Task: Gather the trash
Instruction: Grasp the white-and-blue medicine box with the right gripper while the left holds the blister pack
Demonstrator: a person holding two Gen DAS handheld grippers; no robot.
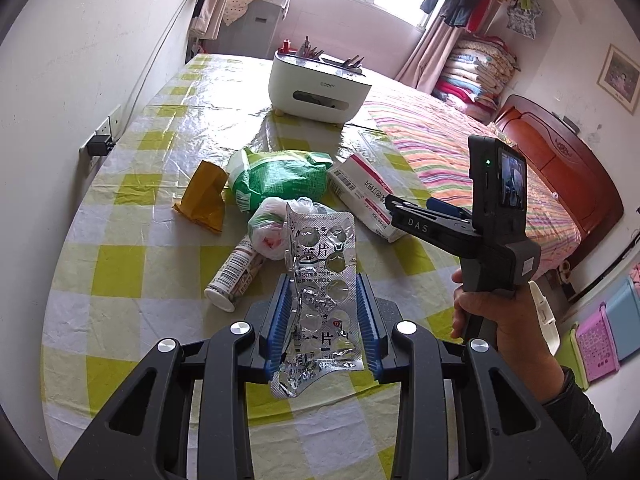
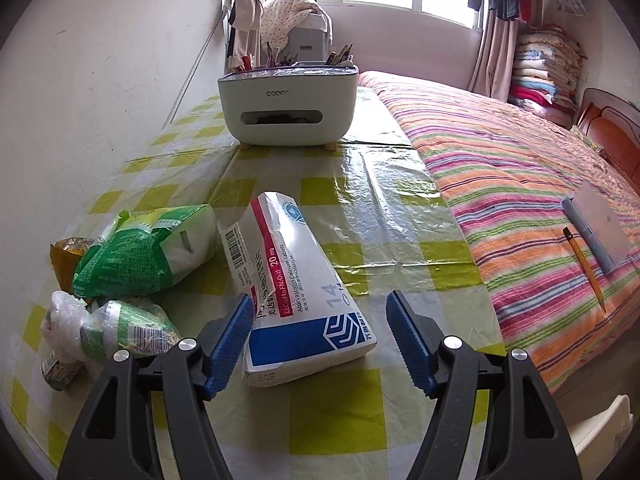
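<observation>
My left gripper (image 1: 325, 280) is shut on a crumpled silver pill blister pack (image 1: 320, 292) and holds it above the checked table (image 1: 120, 264). My right gripper (image 2: 320, 308) is open, its blue pads on either side of the near end of a white medicine box (image 2: 296, 292); it also shows in the left wrist view (image 1: 394, 202) reaching over that box (image 1: 362, 196). More trash lies on the table: a green packet (image 1: 280, 176), a yellow wrapper (image 1: 202, 196), a knotted plastic bag (image 1: 272, 228) and a small white bottle (image 1: 234, 276).
A white organiser box (image 1: 316, 88) with pencils stands at the back of the table. The wall with a socket (image 1: 102, 140) runs along the left. A striped bed (image 2: 520, 200) lies to the right with a notebook and pencil (image 2: 588, 240) on it.
</observation>
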